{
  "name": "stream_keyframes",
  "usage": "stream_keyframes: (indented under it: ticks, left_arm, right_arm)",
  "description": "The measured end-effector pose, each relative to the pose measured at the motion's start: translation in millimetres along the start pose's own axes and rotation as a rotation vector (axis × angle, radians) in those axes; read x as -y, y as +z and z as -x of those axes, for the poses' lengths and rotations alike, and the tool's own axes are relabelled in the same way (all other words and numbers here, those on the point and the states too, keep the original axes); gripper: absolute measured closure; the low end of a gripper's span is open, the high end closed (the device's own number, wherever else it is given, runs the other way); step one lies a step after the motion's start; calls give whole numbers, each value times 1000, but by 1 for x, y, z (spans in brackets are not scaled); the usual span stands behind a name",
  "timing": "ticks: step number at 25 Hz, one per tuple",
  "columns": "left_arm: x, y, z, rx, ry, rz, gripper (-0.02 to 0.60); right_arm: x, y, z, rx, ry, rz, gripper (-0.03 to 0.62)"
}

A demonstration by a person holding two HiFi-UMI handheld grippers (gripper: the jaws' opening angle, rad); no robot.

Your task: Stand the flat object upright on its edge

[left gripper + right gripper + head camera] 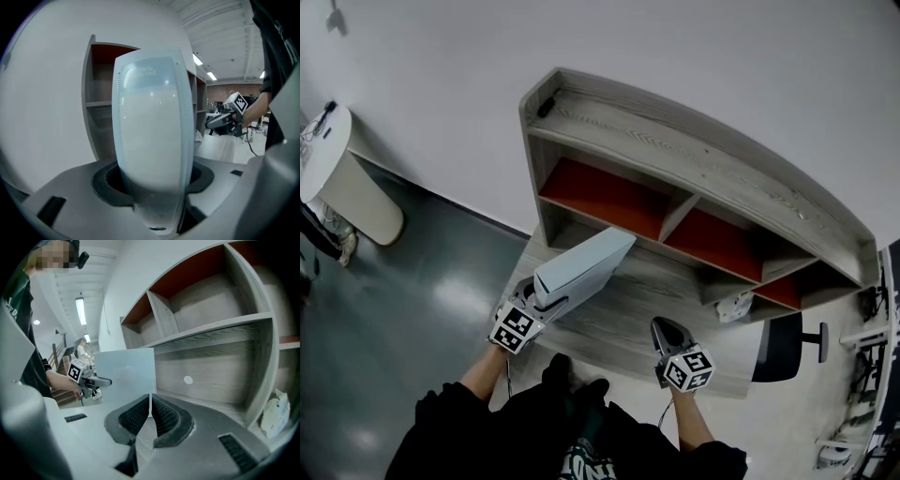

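The flat object (586, 267) is a long pale white slab with rounded edges. My left gripper (546, 302) is shut on its near end and holds it slanted over the wooden desk (647, 291), far end toward the shelf unit. In the left gripper view the slab (150, 140) fills the space between the jaws of the left gripper (152, 180). The right gripper view shows the slab (124, 373) standing on edge as a pale rectangle; whether it touches the desk is hidden. My right gripper (666, 328) hovers shut and empty over the desk's front, to the slab's right.
A grey wooden shelf unit (694, 178) with red back panels stands at the back of the desk. A crumpled white item (733, 305) lies in its lower right nook. A black office chair (783, 345) is at the right, a white rounded stand (342, 178) at the far left.
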State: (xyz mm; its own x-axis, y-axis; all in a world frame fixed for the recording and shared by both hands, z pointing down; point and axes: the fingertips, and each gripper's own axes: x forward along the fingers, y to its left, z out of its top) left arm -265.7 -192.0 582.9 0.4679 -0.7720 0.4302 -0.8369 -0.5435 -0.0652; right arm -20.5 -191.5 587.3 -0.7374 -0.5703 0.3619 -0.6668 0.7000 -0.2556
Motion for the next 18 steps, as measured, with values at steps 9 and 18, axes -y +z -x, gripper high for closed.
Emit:
stream_keyframes:
  ticks: [9,18]
  left_arm:
    - [-38,-13,9,15,182,80,311]
    - [-62,-22,10,46,349,150,310]
  right_arm:
    - [-6,4,-8,-13,24,17,551]
    - [-16,1,-11,-27,35,18,551]
